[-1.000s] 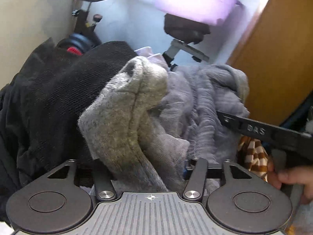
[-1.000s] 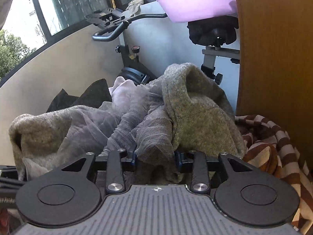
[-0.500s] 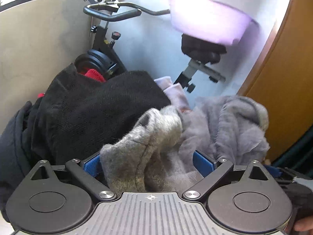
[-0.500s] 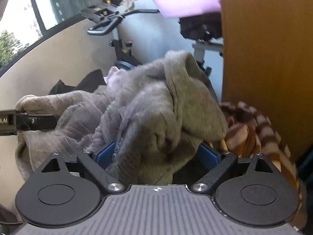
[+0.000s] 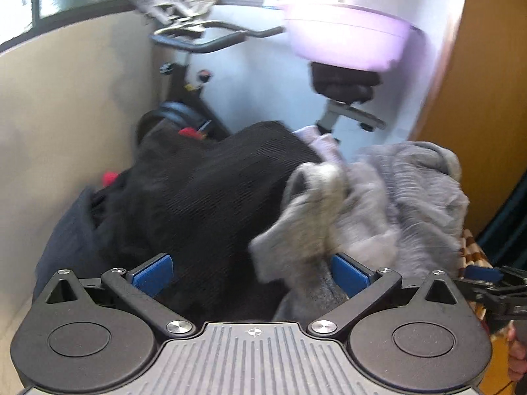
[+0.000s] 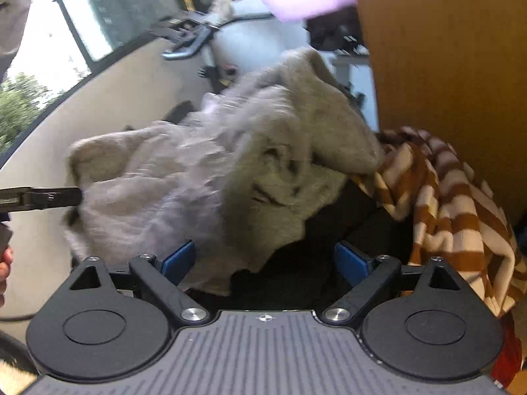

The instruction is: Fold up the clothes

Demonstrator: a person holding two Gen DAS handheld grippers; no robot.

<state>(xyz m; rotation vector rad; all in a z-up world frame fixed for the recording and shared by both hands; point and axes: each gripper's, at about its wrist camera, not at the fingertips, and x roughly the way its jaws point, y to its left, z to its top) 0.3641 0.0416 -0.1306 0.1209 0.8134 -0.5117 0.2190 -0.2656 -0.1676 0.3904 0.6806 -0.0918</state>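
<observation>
While both claws gape empty, heaped clothes (image 5: pixel 210 197) before exercise bike (image 5: pixel 197 65), beige wall (image 5: pixel 66 98), wooden panel (image 6: pixel 444 49).

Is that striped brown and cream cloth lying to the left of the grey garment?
No, in the right wrist view the striped cloth lies to the right of the grey garment, against the wooden panel.

no readable text, labels or numbers, frames motion-blurred
</observation>
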